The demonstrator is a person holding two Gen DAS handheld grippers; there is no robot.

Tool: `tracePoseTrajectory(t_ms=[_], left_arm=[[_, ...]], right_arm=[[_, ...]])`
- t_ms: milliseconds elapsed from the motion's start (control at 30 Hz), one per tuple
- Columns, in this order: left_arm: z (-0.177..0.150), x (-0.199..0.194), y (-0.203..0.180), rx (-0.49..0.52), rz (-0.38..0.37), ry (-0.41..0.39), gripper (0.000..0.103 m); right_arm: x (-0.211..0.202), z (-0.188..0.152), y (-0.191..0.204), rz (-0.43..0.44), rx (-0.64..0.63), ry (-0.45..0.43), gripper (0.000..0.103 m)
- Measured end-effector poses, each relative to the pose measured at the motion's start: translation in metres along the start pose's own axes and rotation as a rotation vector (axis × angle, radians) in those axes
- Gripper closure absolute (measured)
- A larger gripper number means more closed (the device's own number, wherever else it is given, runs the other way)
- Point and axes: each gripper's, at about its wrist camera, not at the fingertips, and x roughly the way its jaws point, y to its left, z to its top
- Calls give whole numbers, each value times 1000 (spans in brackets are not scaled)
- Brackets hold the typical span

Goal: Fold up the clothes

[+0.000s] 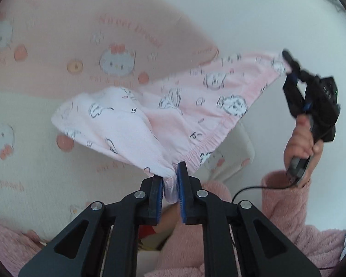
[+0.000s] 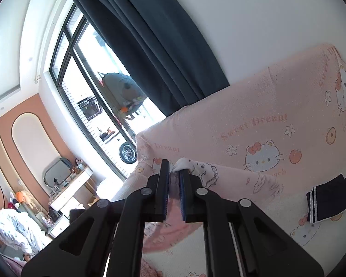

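Note:
A pale pink garment (image 1: 196, 106) with a white cartoon print and an elastic waistband hangs stretched in the air between both grippers. In the left wrist view my left gripper (image 1: 170, 182) is shut on one bunched end of the waistband. At the right, a hand (image 1: 302, 143) holds my right gripper (image 1: 288, 60), whose tips pinch the garment's far corner. The right wrist view shows my right gripper (image 2: 174, 180) shut on that cloth corner (image 2: 184, 164), with the rest of the garment (image 2: 210, 173) trailing off to the right. The garment's lower part sags in folds towards the left.
Below lies a sofa under a pink cat-print cover (image 1: 57, 46) (image 2: 265, 120). A dark navy garment with white stripes (image 2: 329, 198) lies on it at the right. Fluffy pink sleeves (image 1: 286, 198) are near. A window, a dark curtain (image 2: 150, 34) and a dressing table (image 2: 67, 184) stand to the left.

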Motion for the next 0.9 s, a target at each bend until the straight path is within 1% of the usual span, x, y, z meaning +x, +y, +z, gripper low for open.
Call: tracePoseTrajectory(t_ms=[33,67,100,133,200,300,333,367,433,467,500,567,600,633,667,700,767,800,833,900], left_arm=[[-10,11,6,-7,16,34,74],[-17,17,11,-4,58,50,63],[-25,24,16,0,100,65,60],[-32,29,21,1,141,79,58],[-44,32,38,-20,214,90,57],[-60,32,68,-93,275,103,57],[-65,31,79,-114,302,101,57],[-68,31,87,-123,328,104,57],[-74,32,101,-124,375,121,57],[-76,33,106,-117,381,128,57],[-77,35,110,-109,389,135,57],[-78,48,113,-55,426,157,57],[-77,56,114,-19,444,168,57],[-77,63,115,25,453,177,57],[-76,74,116,67,459,193,57],[-74,85,115,102,472,216,57],[-70,114,110,187,497,267,57],[-68,130,105,236,508,293,57],[-68,145,97,295,513,319,57],[-70,169,77,396,492,343,57]], right_arm=[[12,-4,4,10,-20,41,96],[24,-9,9,15,-39,82,96],[39,-19,12,14,-56,129,96],[57,-32,12,20,-72,190,96],[93,-64,11,24,-80,314,96],[154,-134,0,99,-62,542,94],[174,-163,-7,119,-46,632,94],[193,-192,-15,117,-27,721,94],[221,-246,-38,3,17,878,93],[225,-265,-49,-56,33,916,93],[222,-274,-58,-88,57,919,92],[203,-277,-71,-73,143,854,91],[191,-275,-77,-68,186,816,87],[179,-273,-82,-84,219,781,82],[168,-272,-87,-104,243,754,80],[159,-277,-90,-137,234,754,79],[152,-292,-89,-201,175,807,78],[152,-308,-90,-227,158,861,78],[152,-324,-94,-253,164,905,78],[153,-356,-101,-296,189,981,78]])
